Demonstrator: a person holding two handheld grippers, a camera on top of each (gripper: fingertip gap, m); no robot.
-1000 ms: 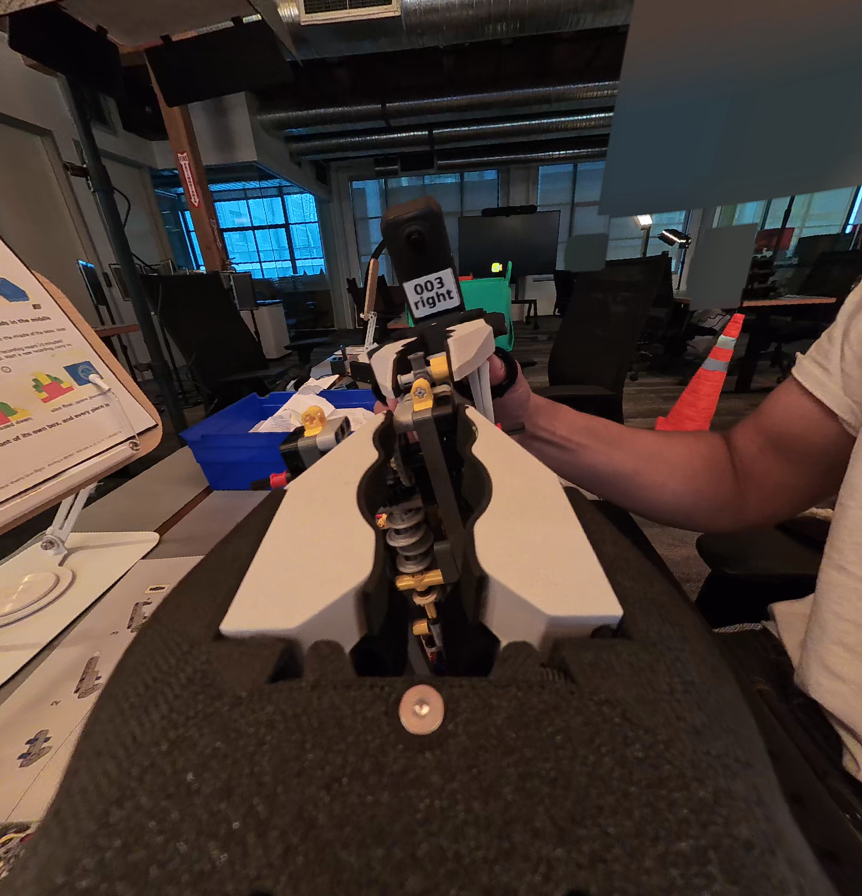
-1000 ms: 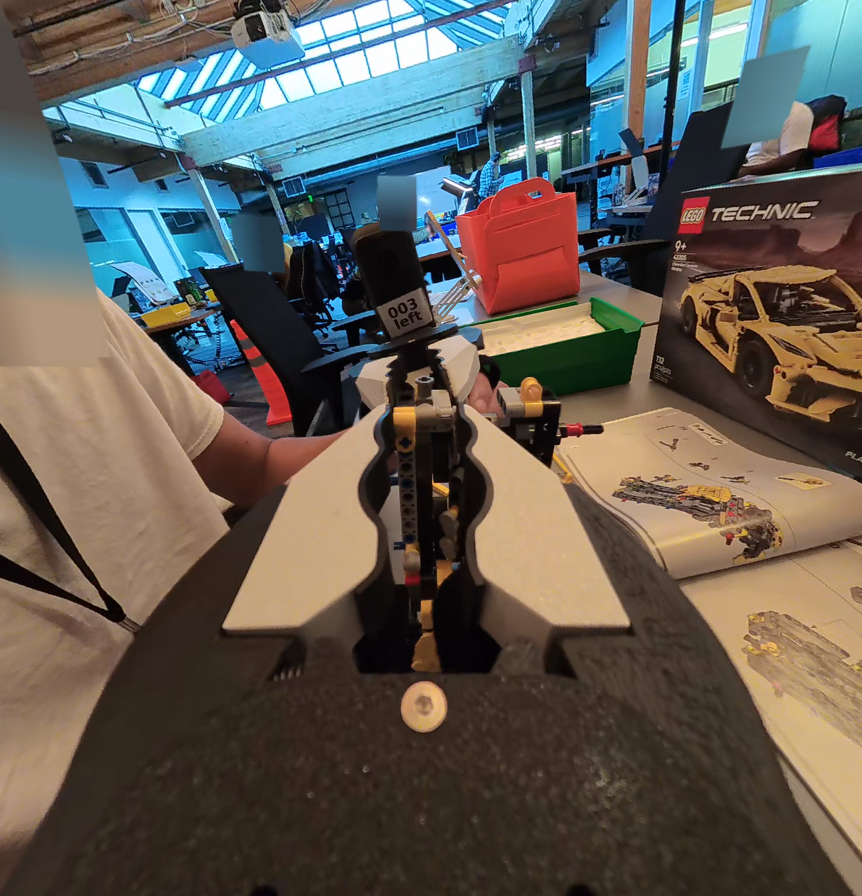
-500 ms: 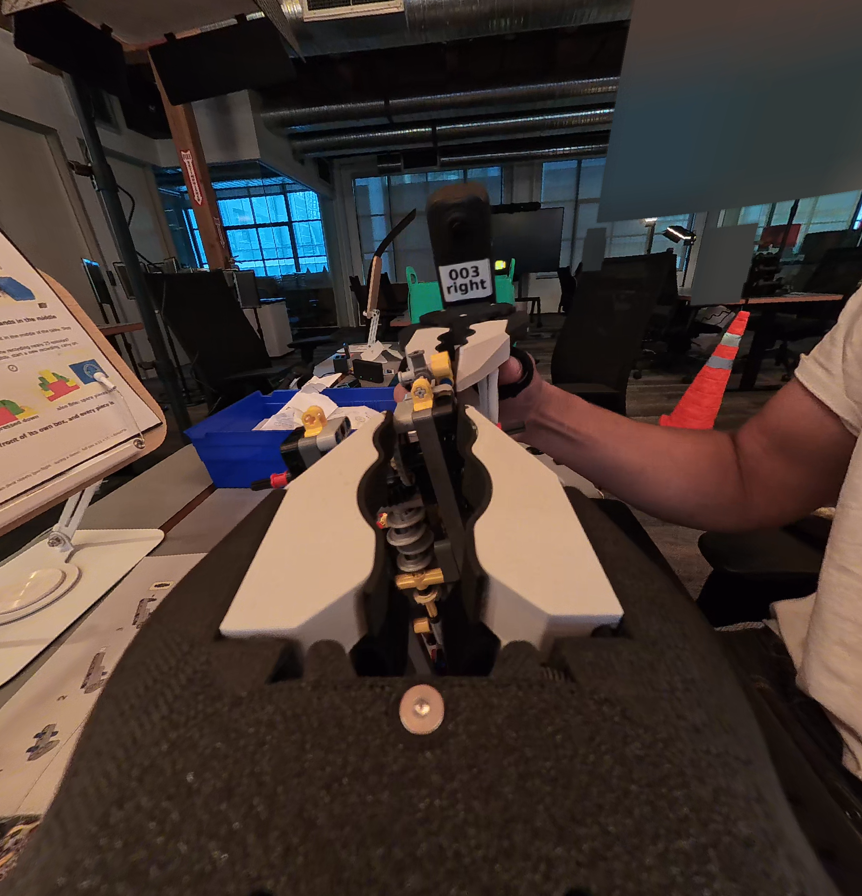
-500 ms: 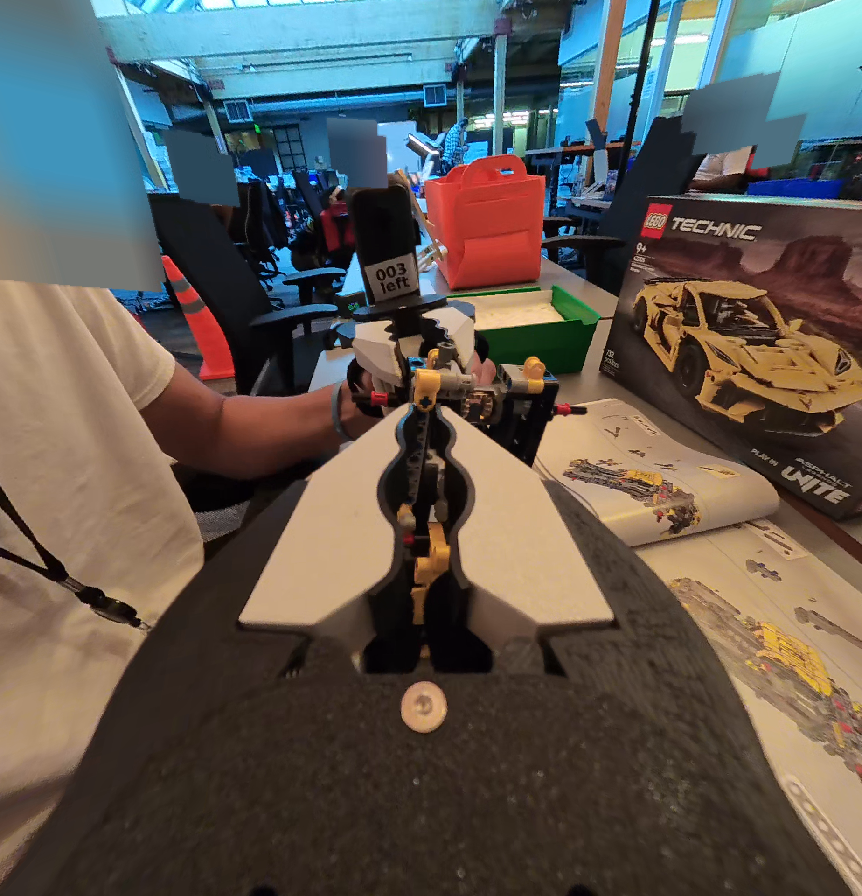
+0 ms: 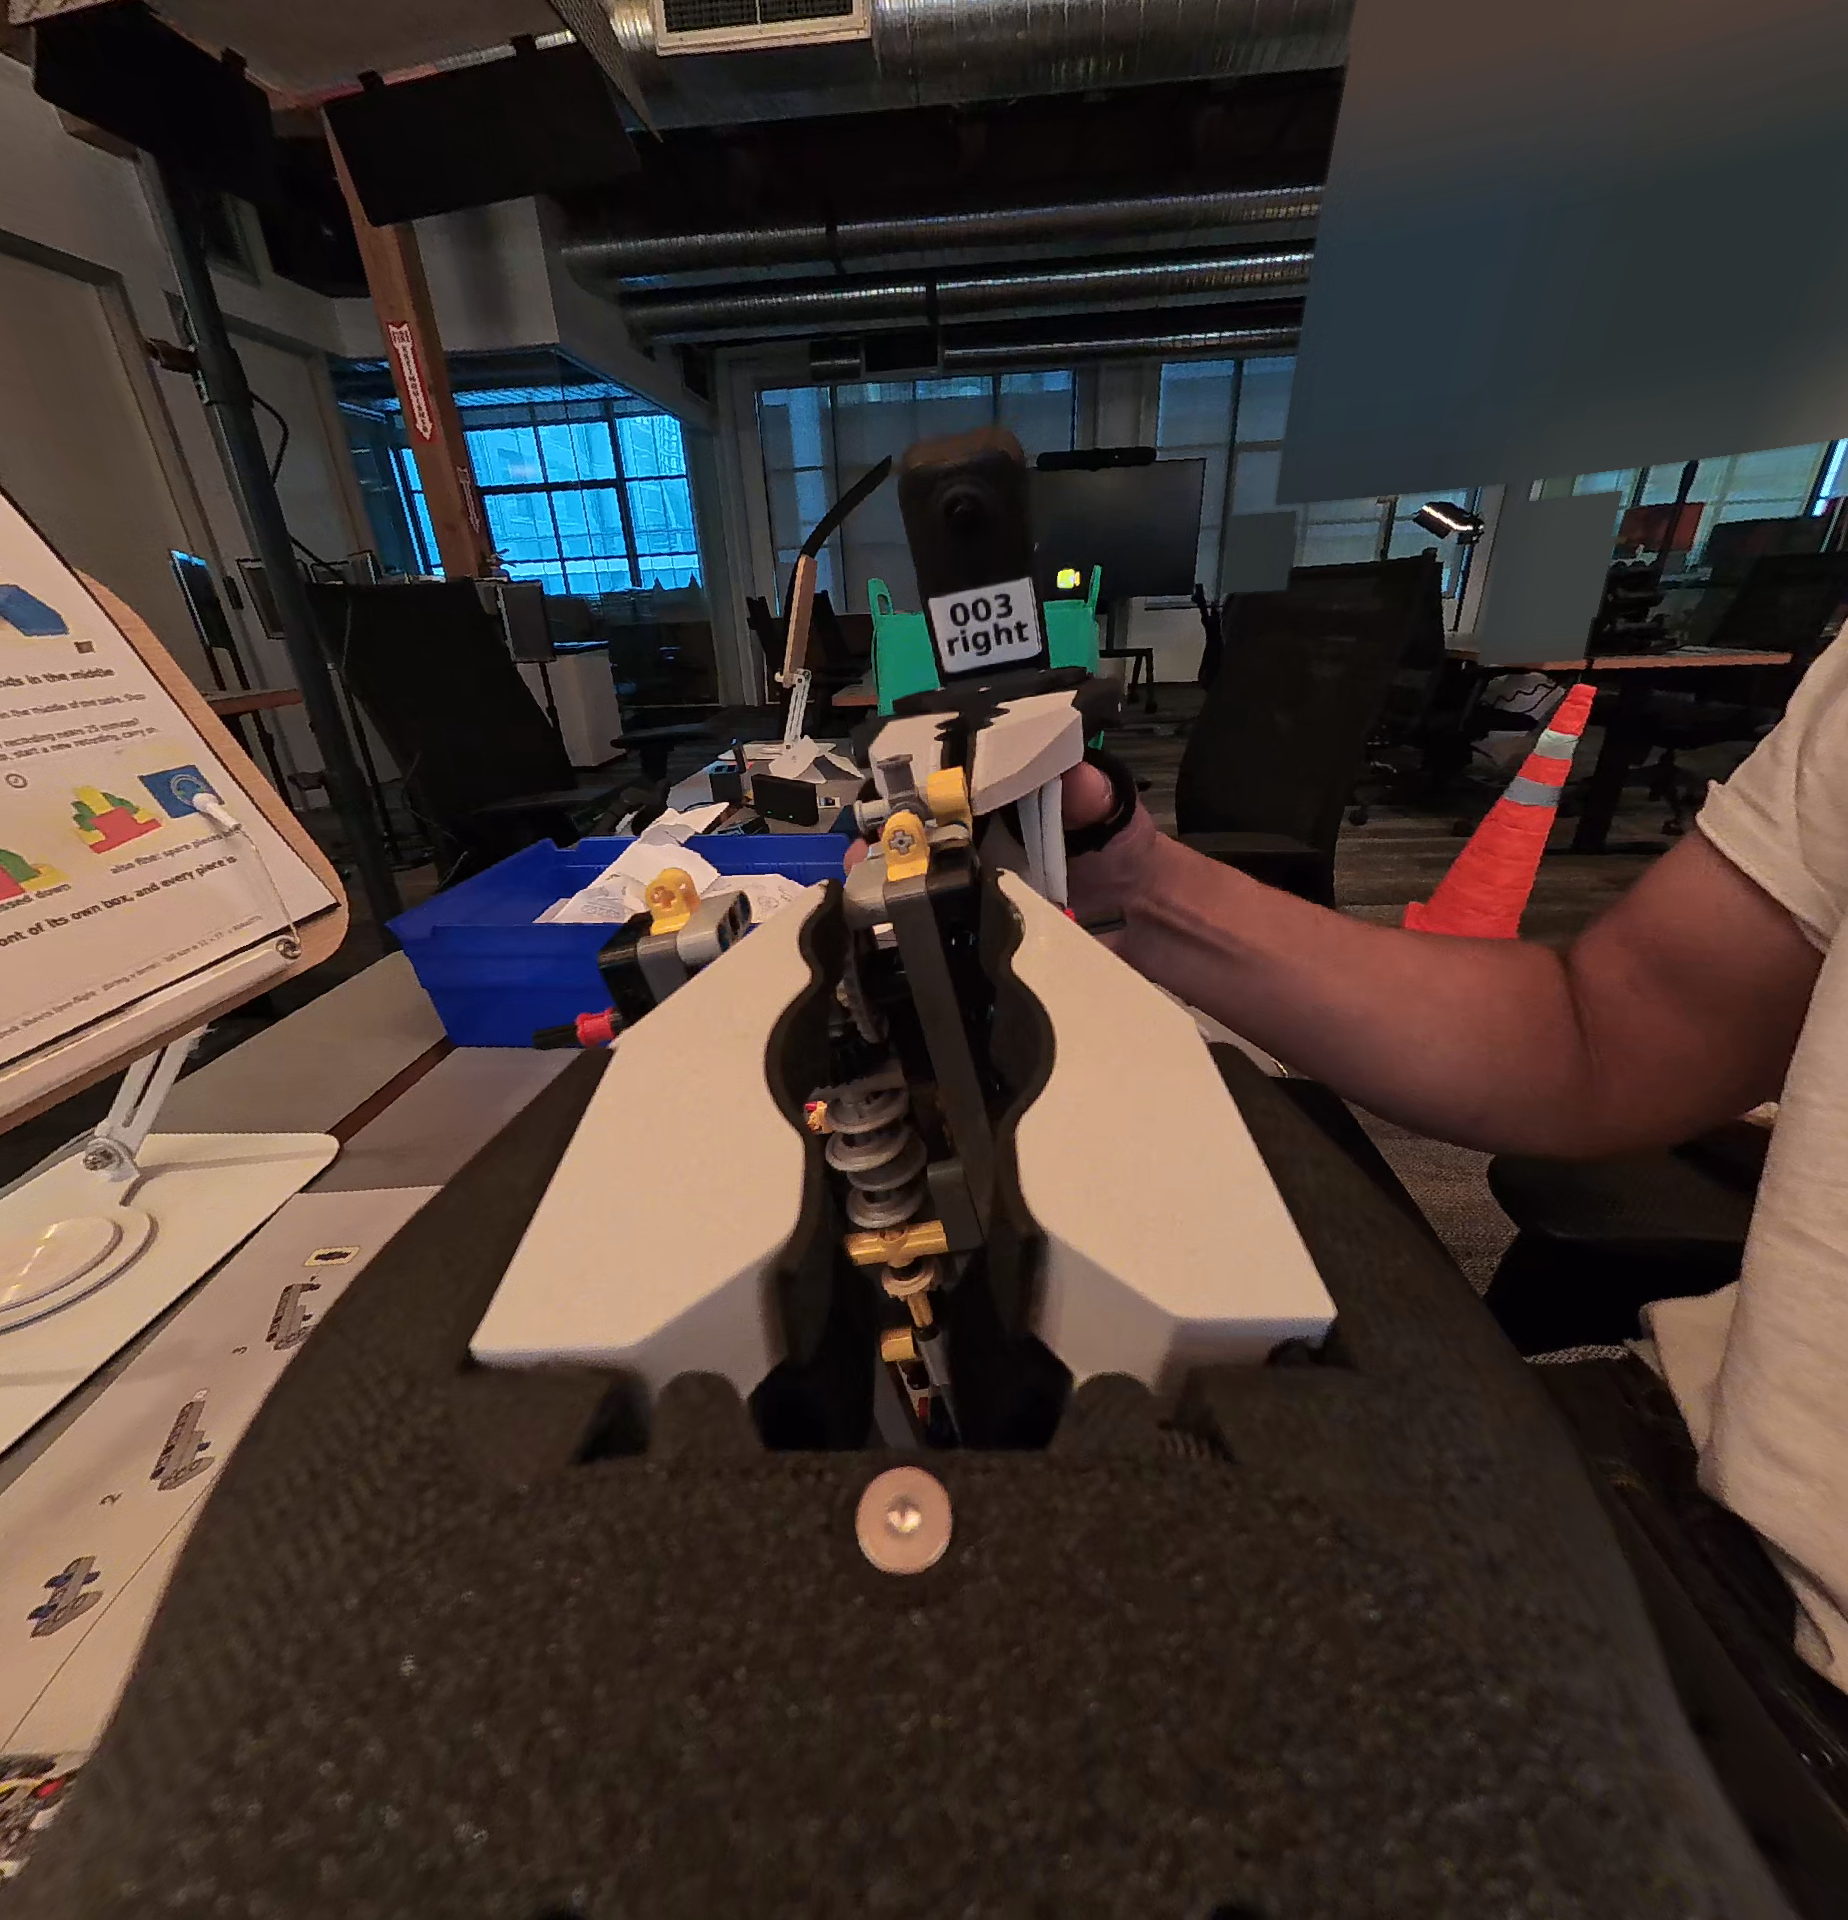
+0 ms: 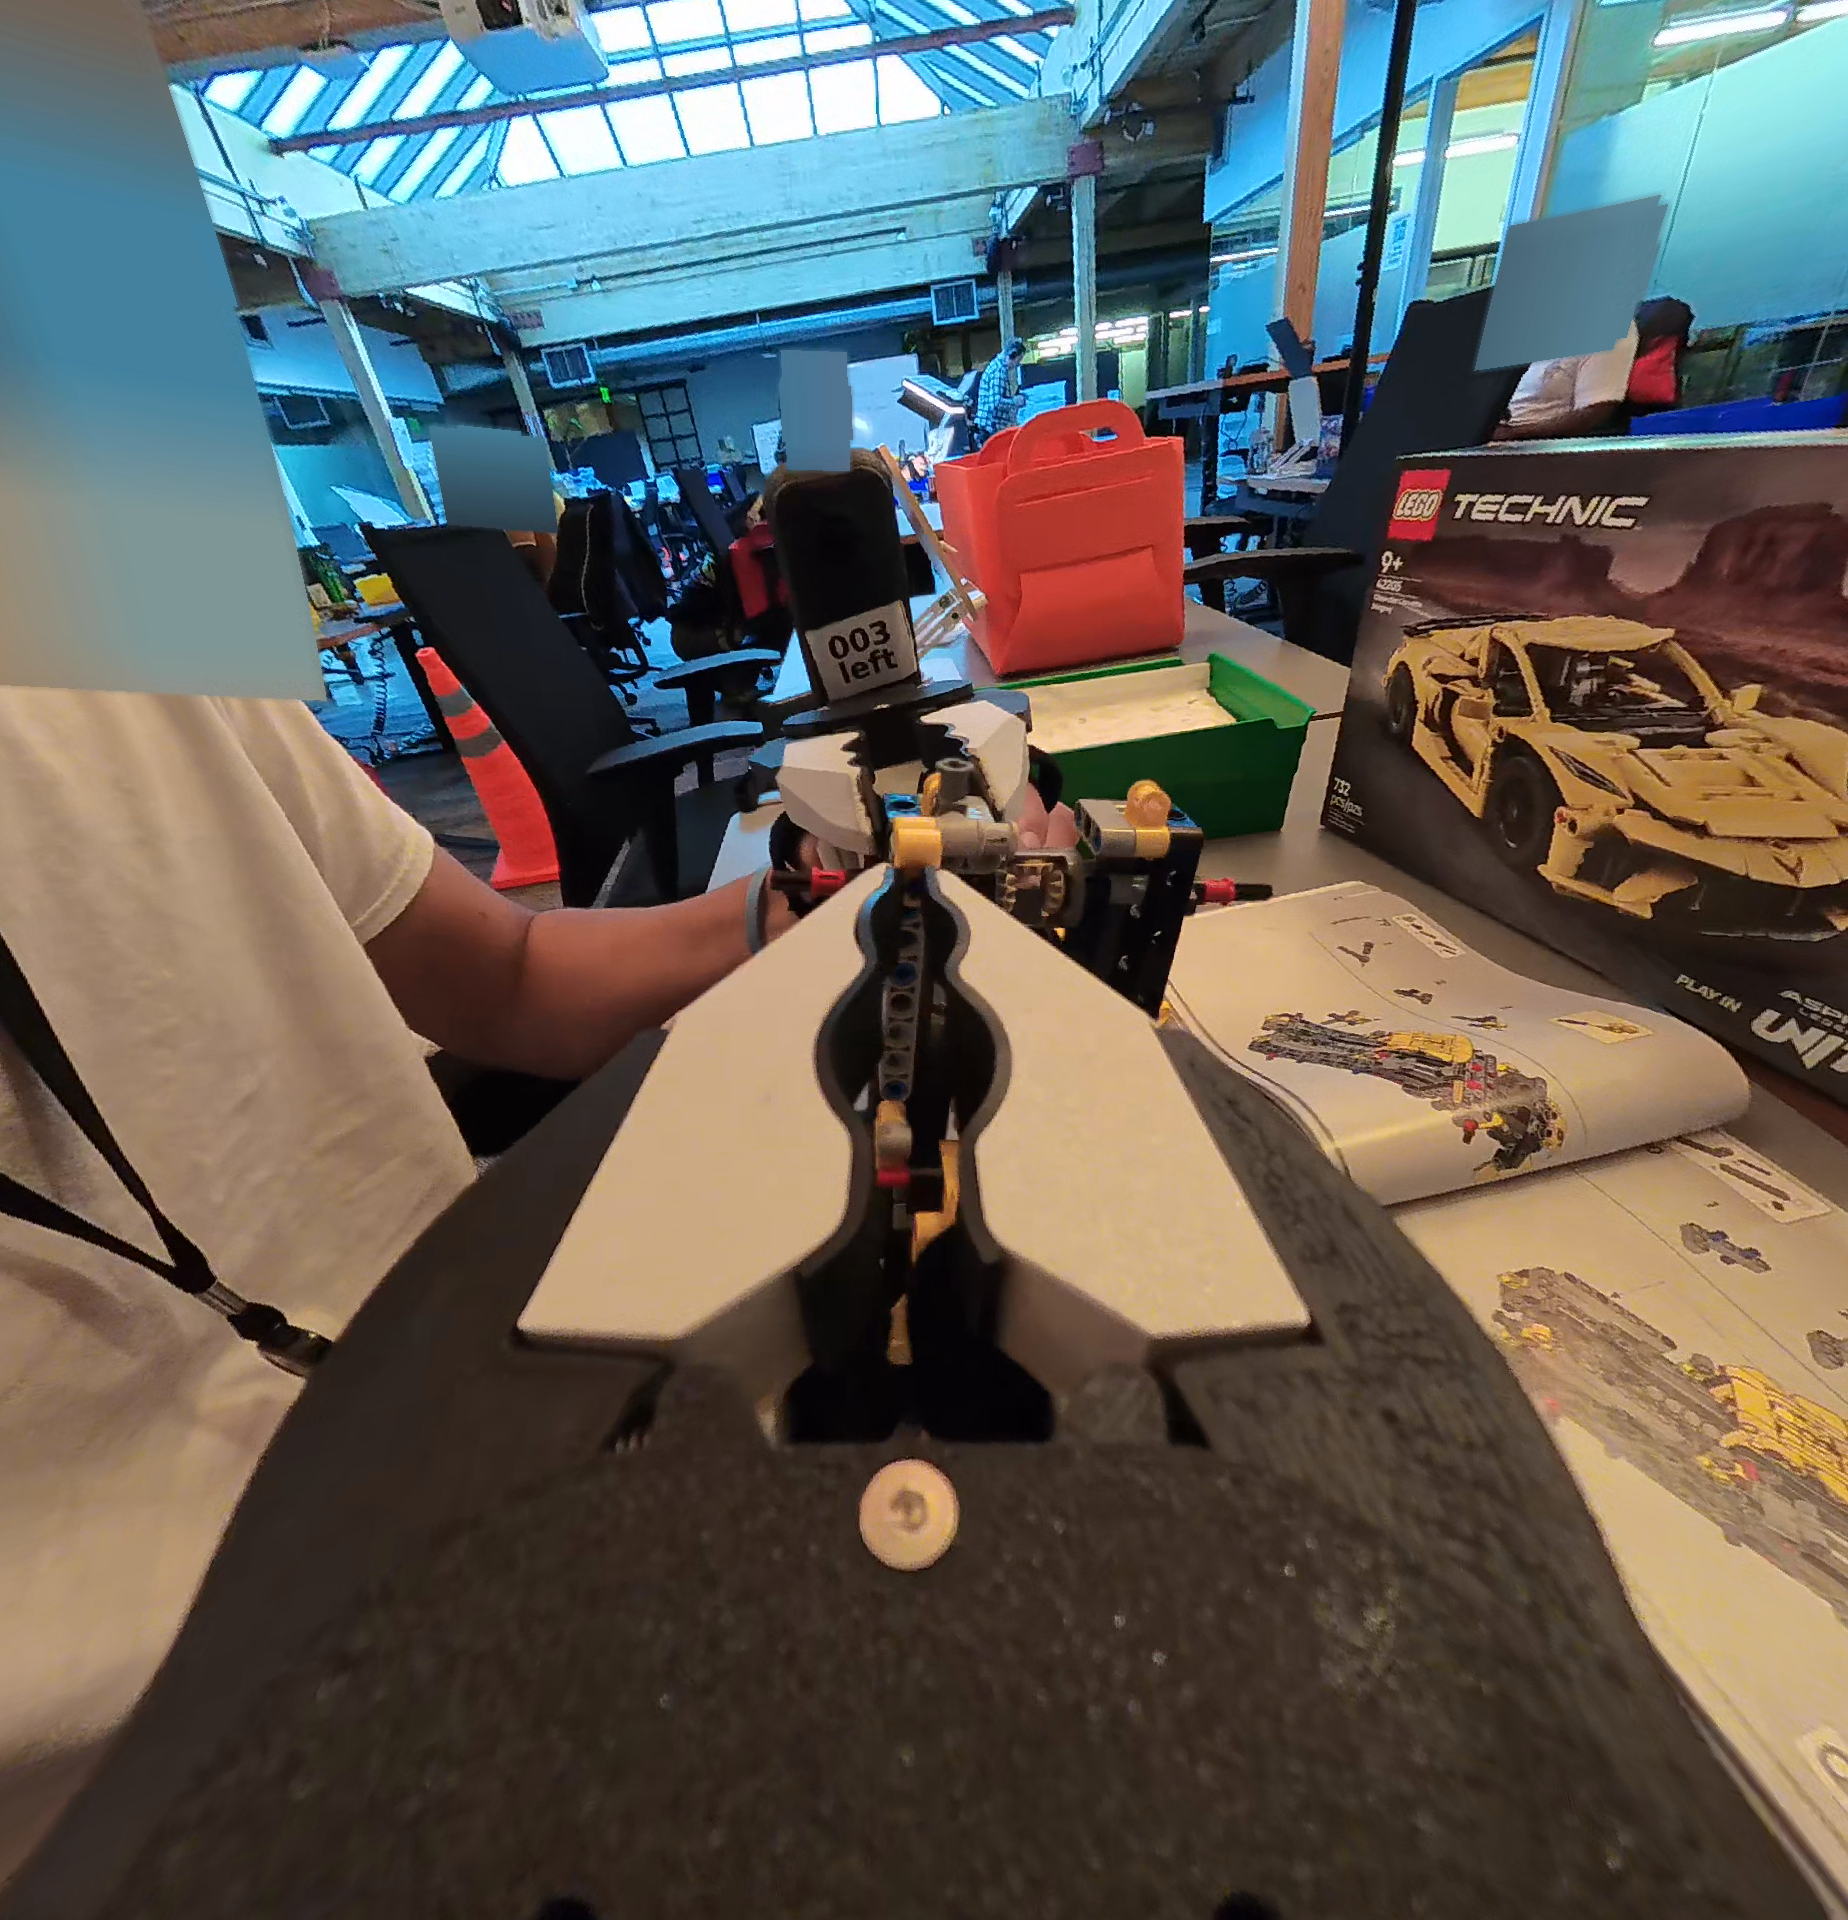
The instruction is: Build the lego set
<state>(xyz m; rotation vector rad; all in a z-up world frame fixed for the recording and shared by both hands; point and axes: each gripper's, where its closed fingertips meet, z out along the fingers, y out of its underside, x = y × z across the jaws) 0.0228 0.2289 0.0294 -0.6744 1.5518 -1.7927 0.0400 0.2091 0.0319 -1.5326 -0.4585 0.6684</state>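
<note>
A partly built Lego assembly [image 5: 904, 1039] of black beams, a grey coil spring and yellow connectors hangs in the air between both grippers. My left gripper [image 5: 915, 904] is shut on its spring end. A side arm [image 5: 681, 930] with a yellow knob and a red pin sticks out to the left. My right gripper [image 6: 909, 883] is shut on a grey holed beam [image 6: 899, 997] of the same assembly [image 6: 1096, 883]. Each gripper faces the other: the right one shows in the left wrist view [image 5: 977, 748], the left one in the right wrist view [image 6: 899, 774].
A blue bin [image 5: 504, 951] with paper bags and an instruction stand [image 5: 99, 831] are on the left. A green tray [image 6: 1169, 743], an orange bag [image 6: 1065, 551], the set's box [image 6: 1626, 717] and an open booklet [image 6: 1419, 1039] are on the right. The person's arm [image 5: 1419, 1018] reaches across. My left and right fingertips are right by each other.
The right gripper has swung from tilted to upright and rocked up and down, its jaws now closer together on the assembly. The left gripper has held still, shut on the assembly.
</note>
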